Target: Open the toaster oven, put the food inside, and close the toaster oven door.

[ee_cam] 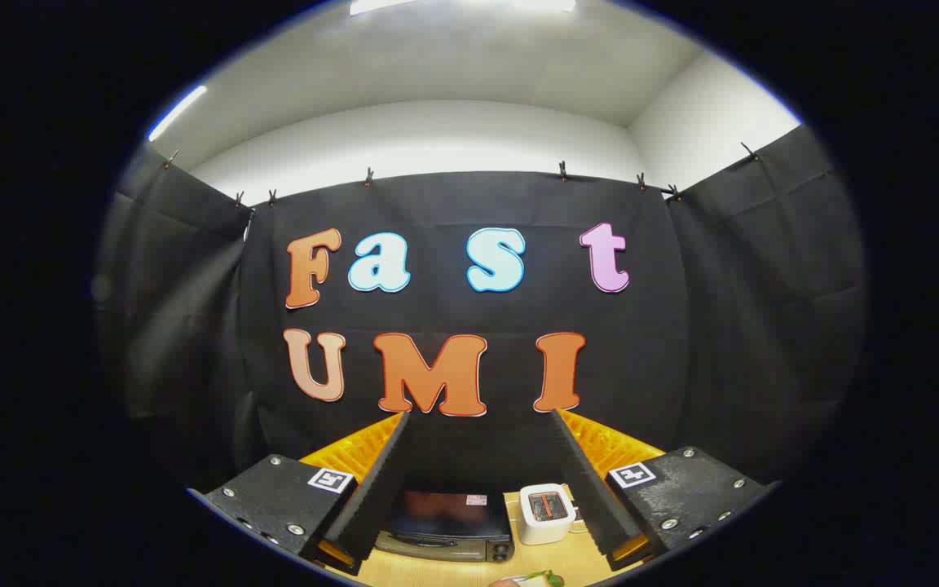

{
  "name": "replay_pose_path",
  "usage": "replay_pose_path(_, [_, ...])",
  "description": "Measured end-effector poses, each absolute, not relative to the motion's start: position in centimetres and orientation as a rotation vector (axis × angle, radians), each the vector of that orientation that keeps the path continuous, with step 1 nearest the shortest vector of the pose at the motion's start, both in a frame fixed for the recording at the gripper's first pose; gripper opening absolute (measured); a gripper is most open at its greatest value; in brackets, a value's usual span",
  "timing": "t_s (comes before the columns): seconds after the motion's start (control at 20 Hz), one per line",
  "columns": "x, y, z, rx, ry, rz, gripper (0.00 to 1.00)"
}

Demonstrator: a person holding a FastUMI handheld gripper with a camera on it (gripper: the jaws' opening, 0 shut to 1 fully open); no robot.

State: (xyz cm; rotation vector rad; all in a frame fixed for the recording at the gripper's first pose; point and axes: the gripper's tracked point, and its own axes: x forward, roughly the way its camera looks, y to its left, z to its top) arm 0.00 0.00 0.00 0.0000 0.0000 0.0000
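toaster oven (pixel 449 526), black, low on the wooden tabletop (pixel 575 558), seen between the two fingers and beyond their tips, at about 6 o'clock from the middle of the wall; door closed, dark glass front facing up toward the camera, silver lower strip with a knob at its 4 o'clock corner. white pop-up toaster (pixel 547 512) just beside the oven at its 3 o'clock side, two slots on top glowing orange-red, standing near the inner face of the right-hand finger. food (pixel 536 579) partly visible at about 5 o'clock from the oven, nearer the camera than the oven: a pale piece with green on it, cut off by the edge of view, kind impossible to tell. gripper (pixel 482 420) held high and spread wide, fingers well apart, nothing between them and nothing touched; black ribbed pads (pixel 376 489) on the inner faces, orange bodies behind, a square black-and-white marker on each black base block. black cloth wall (pixel 722 326) behind the table at 12 o'clock, clipped along its upper edge; white ceiling above with strip lights (pixel 461 5).
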Motion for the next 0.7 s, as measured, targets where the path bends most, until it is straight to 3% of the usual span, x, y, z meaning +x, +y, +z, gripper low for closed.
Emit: replay_pose_path(0.7, [1.02,-0.26,-0.42,-0.035,-0.022,-0.022,0.98])
